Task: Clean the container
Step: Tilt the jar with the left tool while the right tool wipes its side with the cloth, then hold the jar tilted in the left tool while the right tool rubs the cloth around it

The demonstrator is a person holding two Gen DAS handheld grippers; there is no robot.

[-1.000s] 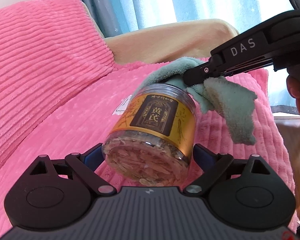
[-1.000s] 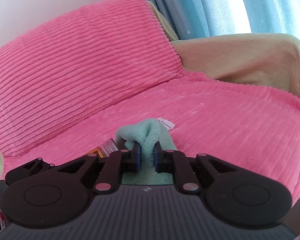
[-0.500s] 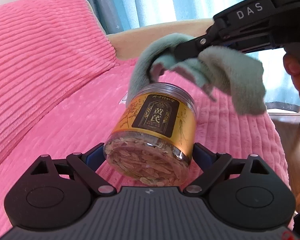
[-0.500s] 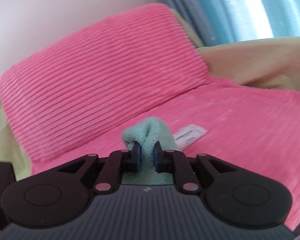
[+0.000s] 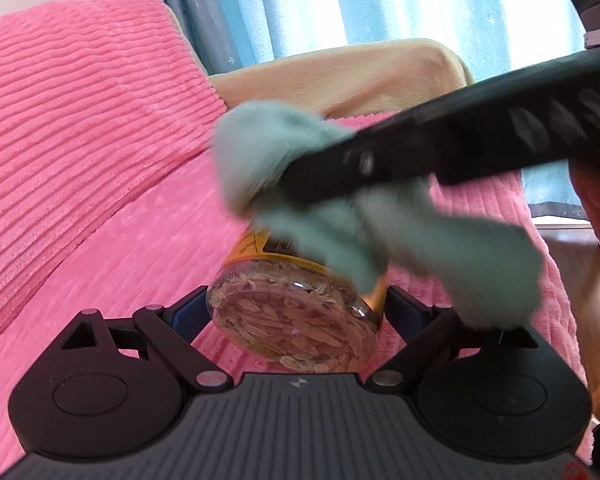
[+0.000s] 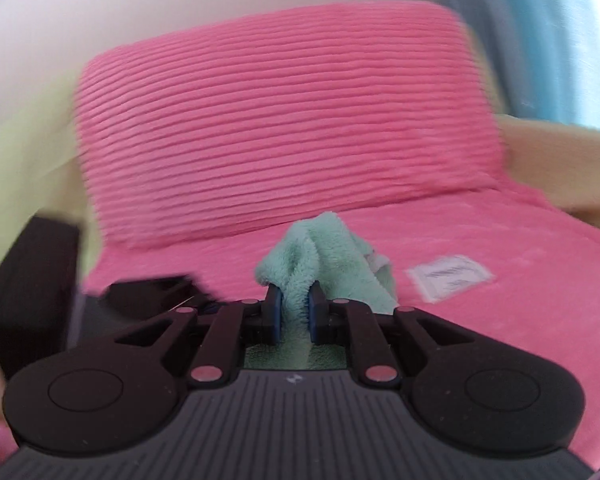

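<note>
Since half a second ago the cloth [image 5: 380, 236] has dropped from above the jar [image 5: 300, 316] onto its upper side, and it now hides most of the yellow label that was in plain sight.

From the left wrist view, the left gripper [image 5: 298, 312] holds the jar clamped between its two fingers, spread wide around the clear end packed with dried slices. The jar is tilted and held in the air over the pink blanket [image 5: 100, 200]. The right gripper [image 5: 300, 180] reaches in from the right as a dark blurred bar, with the green cloth bunched at its tip and draped over the jar; a loose flap hangs down toward the left gripper's right finger.

From the right wrist view, the right gripper's fingers [image 6: 274, 312] are close together, pinching a fold of the cloth. The jar cannot be made out here. This view has also swung, so the pink cushion [image 6: 280, 120] now fills the middle.

The risks, as I judge them: a hard push with the cloth could twist the smooth round jar out of its two-point hold, and the hanging flap could snag on the left gripper's linkage. The blur suggests fast motion, which raises both.
</note>
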